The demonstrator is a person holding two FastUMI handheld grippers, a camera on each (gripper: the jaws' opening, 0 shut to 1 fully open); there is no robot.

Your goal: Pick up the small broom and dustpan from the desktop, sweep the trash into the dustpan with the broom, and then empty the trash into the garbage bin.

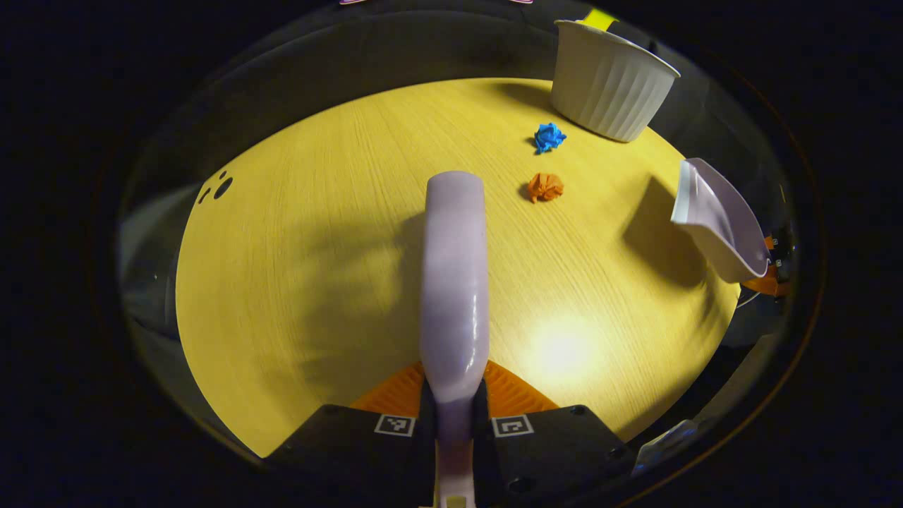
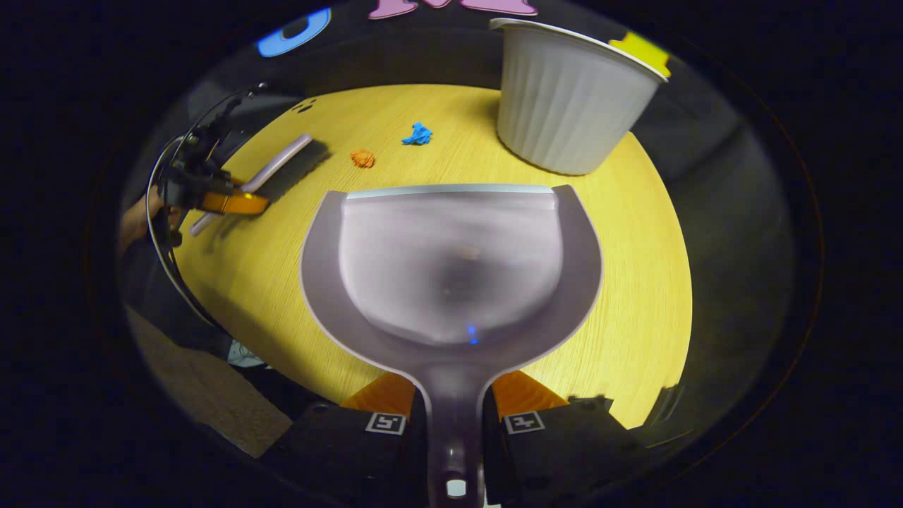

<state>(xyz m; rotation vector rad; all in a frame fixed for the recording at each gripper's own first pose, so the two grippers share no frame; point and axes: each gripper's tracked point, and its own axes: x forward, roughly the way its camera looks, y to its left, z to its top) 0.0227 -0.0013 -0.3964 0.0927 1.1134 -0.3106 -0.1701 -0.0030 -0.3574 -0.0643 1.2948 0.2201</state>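
Broom (image 1: 455, 282) up front, its lilac handle clamped between the fingers of the left claw (image 1: 455, 409) and running straight out over the yellow bench (image 1: 282, 282). Across the way, the right claw (image 2: 453, 406) is closed tight on the stem of the dustpan (image 2: 451, 261), the pan held out flat ahead of it, lip pointing toward the trash. From the right gripper view the broom looks low over the far left of the bench, bristles dark beneath it; whether they touch the wood, I cannot tell.

Now the targets: orange paper wad (image 1: 545, 187) and blue paper wad (image 1: 549, 137), lying apart from each other, between the broom and the white ribbed garbage bin (image 1: 610, 81) at the back edge. The blue one sits just beside the bin.

Handling, by my reckoning: both tools are glossy stiff plastic, light, and likely slick, so a grip low on the handle, as both claws have now, should stop them twisting. The crumpled wads look featherweight and springy; a hard flick would probably send them skittering past the pan, so short gentle strokes suit them. The bin looks light too, and a bump could shift it.
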